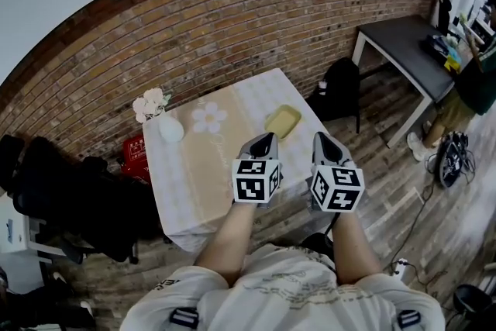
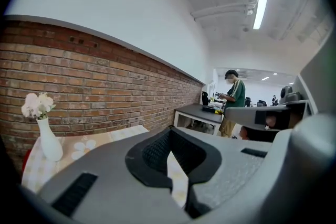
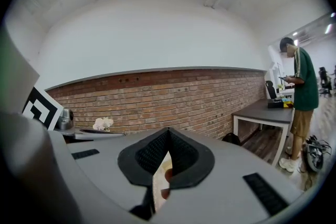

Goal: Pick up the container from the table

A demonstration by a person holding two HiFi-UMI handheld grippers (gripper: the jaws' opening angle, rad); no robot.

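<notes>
Head view: the yellow container (image 1: 283,121) lay flat on the cloth-covered counter (image 1: 186,190), towards its far right side, with nothing touching it. A white vase (image 1: 170,129) with pale flowers (image 1: 151,103) stood near the far left corner, well apart from the container. The left gripper (image 1: 267,137) was held over the near part of the counter, its tip just short of the container. The right gripper (image 1: 320,137) was beside it, over the counter's right edge. A brick wall (image 1: 232,19) ran behind. A black backpack (image 1: 341,87) sat on the floor beyond the counter, next to a dark counter (image 1: 399,43). A person (image 1: 474,81) stood at its far end.

Left gripper view: the jaws were clenched tip to tip with nothing between them. Only a thin slit lower down showed the cloth. The vase and flowers stood at the left before the wall. The person stood by the dark counter in the distance.

Right gripper view: these jaws were likewise clenched and empty, meeting at the tips. The left gripper's marker cube (image 3: 42,107) showed at the left edge. The flowers, the wall, the backpack and the person were beyond. The container could not be made out here.
</notes>
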